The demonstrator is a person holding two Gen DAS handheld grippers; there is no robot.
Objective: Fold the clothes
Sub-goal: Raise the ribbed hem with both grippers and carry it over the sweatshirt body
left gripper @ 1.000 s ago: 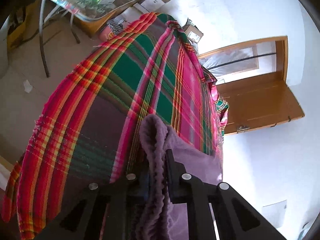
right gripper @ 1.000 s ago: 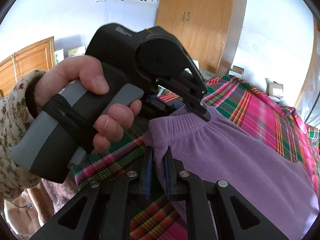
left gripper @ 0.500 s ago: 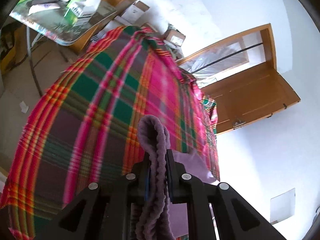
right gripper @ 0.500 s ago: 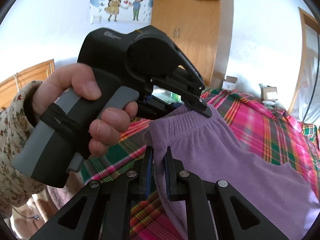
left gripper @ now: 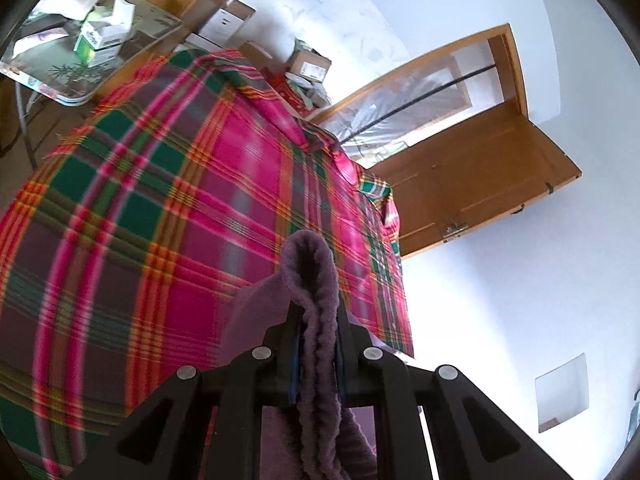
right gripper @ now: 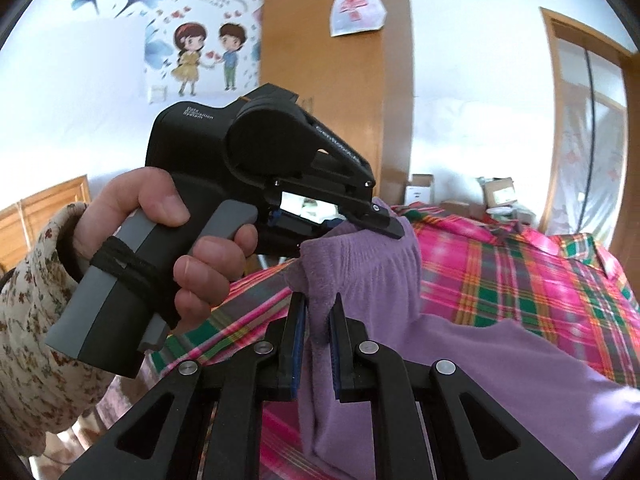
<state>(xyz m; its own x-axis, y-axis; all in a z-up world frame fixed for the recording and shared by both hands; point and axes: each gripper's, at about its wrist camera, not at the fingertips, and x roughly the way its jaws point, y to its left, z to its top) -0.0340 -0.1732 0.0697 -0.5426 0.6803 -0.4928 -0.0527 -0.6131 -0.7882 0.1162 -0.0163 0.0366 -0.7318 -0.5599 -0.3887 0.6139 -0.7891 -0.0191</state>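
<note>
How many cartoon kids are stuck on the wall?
2. A cartoon girl in a yellow dress stands on the left and a cartoon boy in a blue top on the right, side by side on the white wall, just left of the wooden wardrobe.

In the right wrist view, the garment lies on the bed and rises at 12 o'clock to its waistband. The right gripper clamps the waistband at 6 o'clock. The left gripper, held in a hand at 9 o'clock, clamps it from above. The wardrobe stands behind the bed. In the left wrist view, the bench sits at 10 o'clock and the door at 2 o'clock.
</note>
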